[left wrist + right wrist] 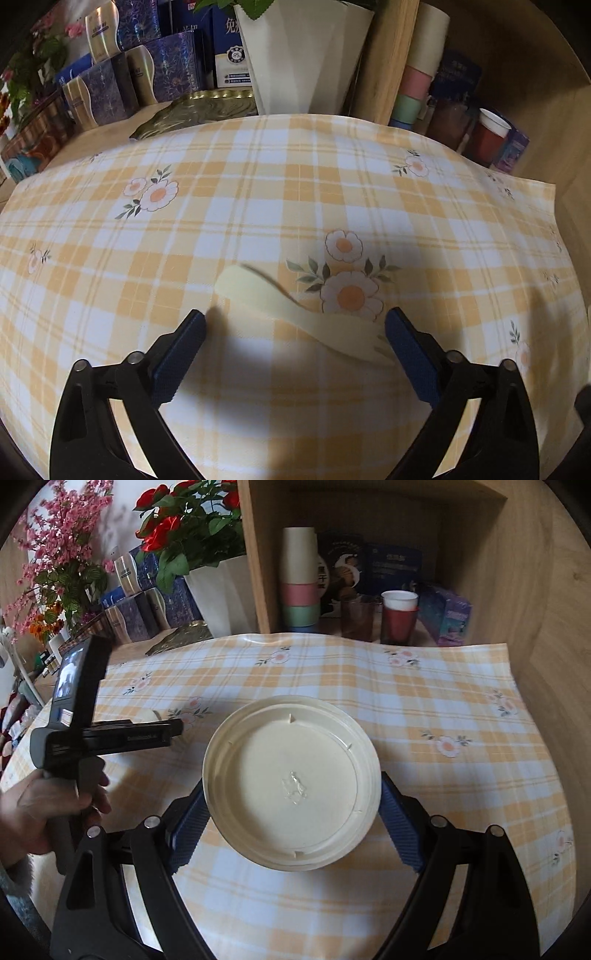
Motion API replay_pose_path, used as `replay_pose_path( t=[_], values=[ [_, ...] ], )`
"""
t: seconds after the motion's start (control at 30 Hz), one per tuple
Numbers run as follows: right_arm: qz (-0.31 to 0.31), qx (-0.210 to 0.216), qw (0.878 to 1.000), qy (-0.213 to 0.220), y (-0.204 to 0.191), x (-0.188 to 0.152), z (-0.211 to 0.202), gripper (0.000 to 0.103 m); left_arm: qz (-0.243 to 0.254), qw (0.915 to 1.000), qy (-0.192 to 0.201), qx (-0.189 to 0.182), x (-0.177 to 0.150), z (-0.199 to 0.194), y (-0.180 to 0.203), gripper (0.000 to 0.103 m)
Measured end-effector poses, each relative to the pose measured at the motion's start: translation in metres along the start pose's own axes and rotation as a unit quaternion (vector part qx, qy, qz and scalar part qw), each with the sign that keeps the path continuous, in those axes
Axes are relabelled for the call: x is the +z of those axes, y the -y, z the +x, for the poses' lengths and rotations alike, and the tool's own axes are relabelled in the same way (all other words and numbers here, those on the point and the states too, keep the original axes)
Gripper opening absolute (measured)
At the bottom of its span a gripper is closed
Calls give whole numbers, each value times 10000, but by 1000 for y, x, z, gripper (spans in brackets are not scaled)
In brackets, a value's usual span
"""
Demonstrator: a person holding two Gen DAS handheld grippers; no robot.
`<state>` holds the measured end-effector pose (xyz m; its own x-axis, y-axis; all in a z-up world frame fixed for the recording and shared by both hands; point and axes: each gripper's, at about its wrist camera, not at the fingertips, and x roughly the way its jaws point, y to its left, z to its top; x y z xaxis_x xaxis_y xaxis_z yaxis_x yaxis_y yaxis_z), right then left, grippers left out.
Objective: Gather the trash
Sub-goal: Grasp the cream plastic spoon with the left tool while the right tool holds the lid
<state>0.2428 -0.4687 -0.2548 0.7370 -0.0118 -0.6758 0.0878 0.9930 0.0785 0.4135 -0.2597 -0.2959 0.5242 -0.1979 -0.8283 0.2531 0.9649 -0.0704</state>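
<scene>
Collect trash, two hand-held grippers over a table with a yellow plaid tablecloth [258, 206]. The item next in line looks to be the pale plastic fork [295, 314], which lies flat on the cloth just ahead of the left gripper [295, 328]. Its long axis runs diagonally in the left wrist view: rounded handle end up and to the left, tines down and to the right, the tines nearly against the inner face of the right-hand pad. So the fork sits inside the gape but skewed across it, not square to the closing line; my reading is that the coming close would catch it near the neck or tines unless the wrist rolls a little first. Left fingers [181, 354] stand wide apart, nothing pressed between them, pads clear of the fork as far as the motion blur allows me to say. The left gripper is plainly the nearer of the two to the fork. The right gripper [291, 805] is already occupied: its blue pads [188, 830] bear on opposite sides of the rim of a round cream bowl [291, 790], shown underside toward the camera and apparently lifted off the cloth. Jaws wide but clamped on the bowl. In the right wrist view a person's hand [44, 805] holds the left tool, low at the left edge of the table.
</scene>
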Motion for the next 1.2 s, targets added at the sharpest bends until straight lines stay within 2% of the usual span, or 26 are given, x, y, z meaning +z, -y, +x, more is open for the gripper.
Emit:
replay_pose_path(
  t=[0.07, 0.2, 0.37, 0.53, 0.63, 0.73, 0.8, 0.83, 0.87, 0.9, 0.93, 1.0, 1.2],
  values=[
    [85, 73, 9999, 34, 0, -4, -2, 84, 127, 9998, -29, -114, -5, -6, -5, 85],
    [210, 283, 9994, -2, -5, -10, -1, 84, 449, 9983, -206, -320, -9, -12, -16, 80],
    [160, 323, 9993, -37, -14, -12, 2, 84, 686, 9969, -267, -261, -11, -16, -23, 80],
    [115, 341, 9993, -55, -18, -14, 3, 84, 346, 9984, -376, -245, -4, -11, -23, 80],
    [114, 314, 9994, -116, -19, -15, 6, 84, 194, 9992, -323, -142, -2, -6, -15, 89],
    [203, 367, 9991, -95, -18, -14, 4, 84, 401, 9989, -247, 77, -6, -5, -6, 90],
    [207, 386, 9990, -60, -17, -14, 2, 84, 646, 9978, -97, 128, -13, -8, -6, 83],
    [196, 380, 9991, -54, -17, -14, 2, 84, 714, 9974, -21, 88, -15, -11, -8, 72],
    [199, 388, 9990, -56, -18, -15, 2, 84, 773, 9970, 19, 32, -16, -15, -10, 56],
    [214, 403, 9989, -70, -18, -16, 2, 84, 845, 9964, 17, -22, -16, -17, -10, 45],
    [232, 422, 9988, -86, -18, -16, 4, 84, 926, 9957, -4, -45, -15, -18, -10, 21],
    [274, 461, 9985, -138, -20, -17, 6, 84, 1028, 9945, -137, -130, -13, -17, -10, 21],
    [209, 507, 9984, -100, -33, -21, -4, 84, 835, 9948, -220, -539, -21, -26, -21, 21]
  ],
)
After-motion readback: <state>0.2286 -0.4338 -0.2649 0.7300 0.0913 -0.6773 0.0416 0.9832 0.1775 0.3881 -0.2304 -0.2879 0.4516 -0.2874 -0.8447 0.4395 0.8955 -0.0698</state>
